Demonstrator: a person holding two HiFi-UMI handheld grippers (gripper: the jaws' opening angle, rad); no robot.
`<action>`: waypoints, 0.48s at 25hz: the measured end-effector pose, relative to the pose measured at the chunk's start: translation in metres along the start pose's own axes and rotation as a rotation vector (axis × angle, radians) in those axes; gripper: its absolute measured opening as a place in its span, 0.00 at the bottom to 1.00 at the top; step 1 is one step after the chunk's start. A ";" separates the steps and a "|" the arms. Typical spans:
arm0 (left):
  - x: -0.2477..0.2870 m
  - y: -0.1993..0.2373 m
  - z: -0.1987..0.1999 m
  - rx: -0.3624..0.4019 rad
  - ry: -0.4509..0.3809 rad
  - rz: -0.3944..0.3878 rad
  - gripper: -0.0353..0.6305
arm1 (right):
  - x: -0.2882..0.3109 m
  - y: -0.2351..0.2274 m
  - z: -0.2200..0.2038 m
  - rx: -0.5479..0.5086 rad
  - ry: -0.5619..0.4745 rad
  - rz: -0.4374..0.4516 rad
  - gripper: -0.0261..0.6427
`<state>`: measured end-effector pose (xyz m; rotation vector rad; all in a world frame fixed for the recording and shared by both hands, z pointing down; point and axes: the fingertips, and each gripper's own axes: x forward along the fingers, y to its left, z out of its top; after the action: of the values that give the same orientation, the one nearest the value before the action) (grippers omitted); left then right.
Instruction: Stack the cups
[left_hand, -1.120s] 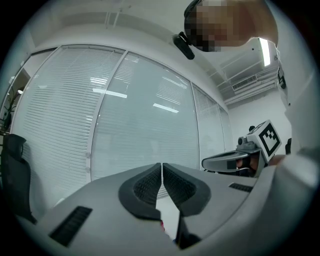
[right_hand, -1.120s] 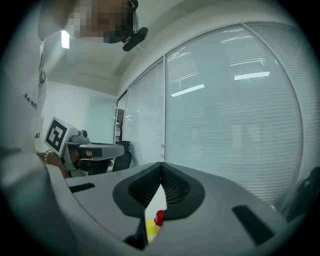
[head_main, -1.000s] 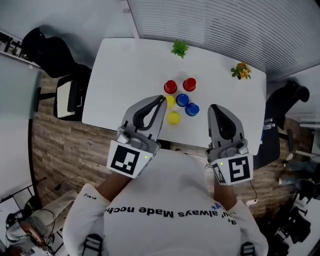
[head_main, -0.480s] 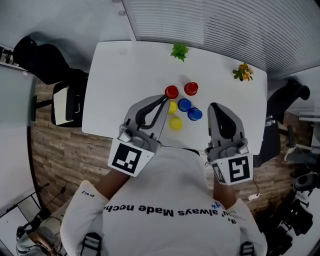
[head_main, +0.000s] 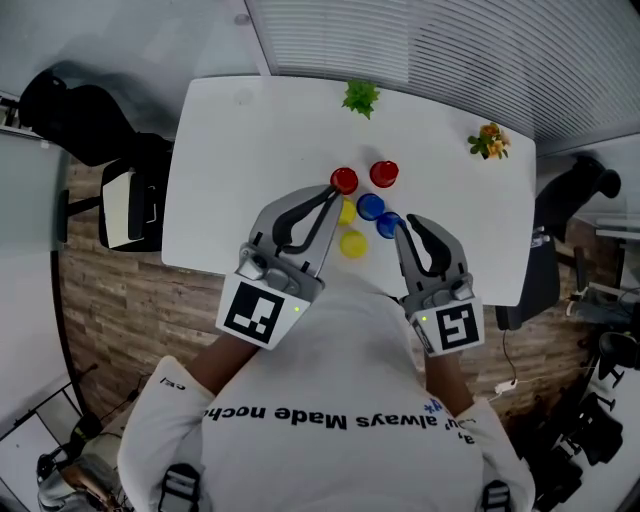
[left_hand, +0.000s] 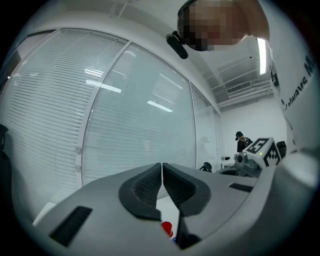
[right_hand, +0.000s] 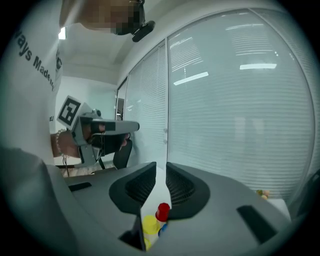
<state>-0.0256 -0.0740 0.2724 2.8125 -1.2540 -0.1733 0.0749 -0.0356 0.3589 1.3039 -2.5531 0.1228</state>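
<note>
Several small cups stand in a cluster near the middle of the white table (head_main: 250, 150): two red cups (head_main: 344, 181) (head_main: 384, 174), a blue cup (head_main: 370, 207), a second blue cup (head_main: 387, 226) and two yellow cups (head_main: 352, 244) (head_main: 346, 212). My left gripper (head_main: 325, 196) is shut and empty, held above the near-left side of the cluster and partly hiding one yellow cup. My right gripper (head_main: 404, 223) hangs over the near-right side, its jaws opening by a narrow gap with nothing between them. In the right gripper view a yellow cup (right_hand: 149, 223) and a red cup (right_hand: 163, 211) show below the jaws.
A small green plant (head_main: 360, 97) sits at the table's far edge and an orange-flowered plant (head_main: 489, 141) at the far right corner. Office chairs stand at the left (head_main: 130, 200) and right (head_main: 560, 215) of the table. Window blinds run behind it.
My right gripper has moved left and forward to the blue cups, and its jaws have parted slightly. The left gripper has barely moved.
</note>
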 end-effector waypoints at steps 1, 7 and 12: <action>0.000 0.000 0.000 0.000 -0.002 0.000 0.09 | 0.001 0.003 -0.010 0.000 0.016 0.010 0.15; -0.001 0.003 0.000 -0.001 0.001 0.000 0.09 | 0.012 0.020 -0.053 -0.025 0.023 0.078 0.21; 0.001 0.005 -0.006 0.001 0.010 0.002 0.09 | 0.020 0.024 -0.101 -0.016 0.079 0.107 0.23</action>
<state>-0.0283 -0.0781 0.2785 2.8093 -1.2553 -0.1590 0.0649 -0.0177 0.4626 1.1340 -2.5513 0.1709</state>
